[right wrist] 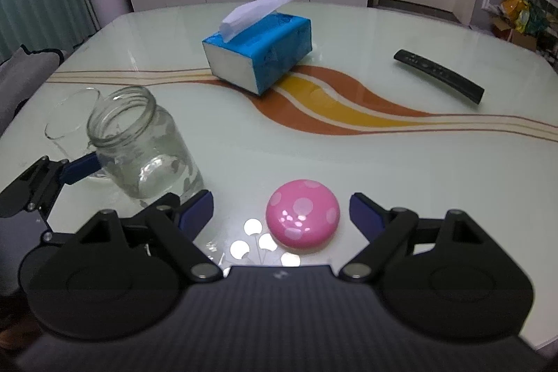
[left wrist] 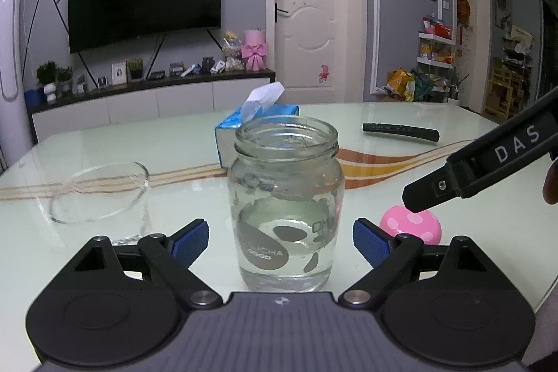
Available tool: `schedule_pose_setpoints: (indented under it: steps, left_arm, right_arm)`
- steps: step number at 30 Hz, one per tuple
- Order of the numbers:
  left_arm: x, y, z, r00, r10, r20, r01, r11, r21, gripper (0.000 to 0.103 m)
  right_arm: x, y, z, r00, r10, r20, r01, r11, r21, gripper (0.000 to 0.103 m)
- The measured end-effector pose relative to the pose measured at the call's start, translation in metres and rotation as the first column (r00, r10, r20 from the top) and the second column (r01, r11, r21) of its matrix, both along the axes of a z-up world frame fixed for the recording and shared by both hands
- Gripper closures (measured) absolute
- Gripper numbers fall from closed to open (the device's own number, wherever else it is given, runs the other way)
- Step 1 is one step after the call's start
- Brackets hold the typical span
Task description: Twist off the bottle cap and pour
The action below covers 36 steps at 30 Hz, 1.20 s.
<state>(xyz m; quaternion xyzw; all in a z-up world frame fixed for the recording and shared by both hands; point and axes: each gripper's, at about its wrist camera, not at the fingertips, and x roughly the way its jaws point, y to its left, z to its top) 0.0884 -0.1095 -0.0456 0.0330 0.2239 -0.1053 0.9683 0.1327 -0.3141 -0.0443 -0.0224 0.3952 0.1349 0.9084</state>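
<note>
A clear glass jar (left wrist: 286, 208) with some water stands uncapped on the table, between the open blue-padded fingers of my left gripper (left wrist: 280, 241), not touched by them. It also shows in the right wrist view (right wrist: 139, 145). The pink polka-dot cap (right wrist: 302, 212) lies on the table between the open fingers of my right gripper (right wrist: 280, 210), apart from both pads. It also shows in the left wrist view (left wrist: 413, 225), partly under the right gripper's finger (left wrist: 453, 180). An empty clear glass (left wrist: 101, 197) stands left of the jar.
A blue tissue box (right wrist: 259, 53) sits behind the jar mid-table. A black remote (right wrist: 439, 75) lies at the far right. The glass tabletop (right wrist: 348, 145) has orange and yellow wave stripes. A TV cabinet and white door are beyond the table.
</note>
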Motion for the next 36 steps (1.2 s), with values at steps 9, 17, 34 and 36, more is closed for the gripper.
schedule_pose_setpoints:
  steps: [9,17,34,36]
  left_arm:
    - [-0.023,0.003,0.015,1.0,-0.013,-0.009,0.013,1.0,-0.001,0.009]
    - [-0.036,0.009,0.017,1.0,-0.008,-0.026,0.008,1.0,0.014,0.007]
    - [-0.067,0.044,0.032,0.999,0.018,-0.037,-0.017,0.999,0.035,0.005]
    - [-0.07,0.049,0.034,0.999,0.02,-0.036,-0.019,0.999,0.039,0.005]
  right_arm:
    - [-0.02,0.001,0.011,0.999,-0.035,0.041,0.035,0.999,0.008,0.015]
    - [-0.042,0.009,0.021,0.993,-0.065,0.098,0.064,0.998,0.013,0.013]
    - [-0.08,0.037,0.014,0.975,-0.093,0.201,0.092,0.996,0.015,0.01]
    - [-0.085,0.04,0.011,0.973,-0.098,0.209,0.092,0.995,0.037,0.01]
